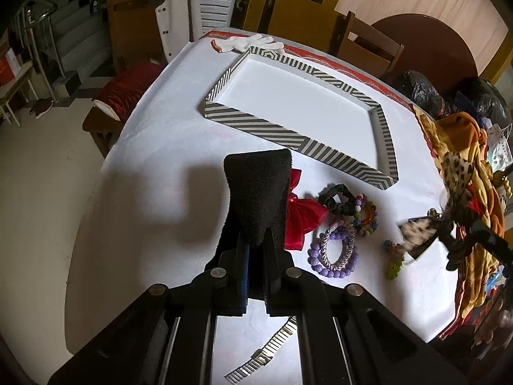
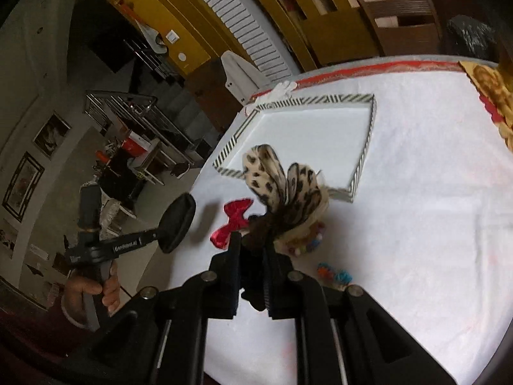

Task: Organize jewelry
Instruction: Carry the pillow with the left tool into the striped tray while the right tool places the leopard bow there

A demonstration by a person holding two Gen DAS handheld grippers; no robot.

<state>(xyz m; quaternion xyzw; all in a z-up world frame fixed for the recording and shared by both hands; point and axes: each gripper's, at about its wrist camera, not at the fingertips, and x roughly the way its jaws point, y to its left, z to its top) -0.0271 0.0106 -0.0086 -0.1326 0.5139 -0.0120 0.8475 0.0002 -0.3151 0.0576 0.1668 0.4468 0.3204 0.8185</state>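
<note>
Gripping a leopard-print hair bow (image 2: 282,186) between its pressed pads, the right gripper (image 2: 253,243) carries it clear of the white tablecloth (image 2: 416,224), the bow's loops standing up in front of the near edge of the striped tray (image 2: 365,147). In the left wrist view the same bow (image 1: 455,173) hangs blurred at the right, above the cloth. The left gripper (image 1: 256,192) has its black foam pads pressed together with nothing between them, poised above the table. Nearest the left camera, a metal watch band (image 1: 263,353) lies flat on the cloth beneath the gripper's frame. Just beyond, to the right of the pads, rests a cluster: purple bead bracelets (image 1: 333,250), a multicoloured bead bracelet (image 1: 367,215), a black scrunchie (image 1: 336,200) and a red ribbon bow (image 1: 301,221), partly hidden by the left pads. A small colourful piece (image 1: 394,256) lies apart, further right. Beyond them the tray, white inside, sits at an angle, holding nothing visible. At the table's far edge lies a white glove (image 1: 253,43). In the right wrist view a person's hand (image 2: 93,292) holds the left gripper's handle at the table's left side.
</note>
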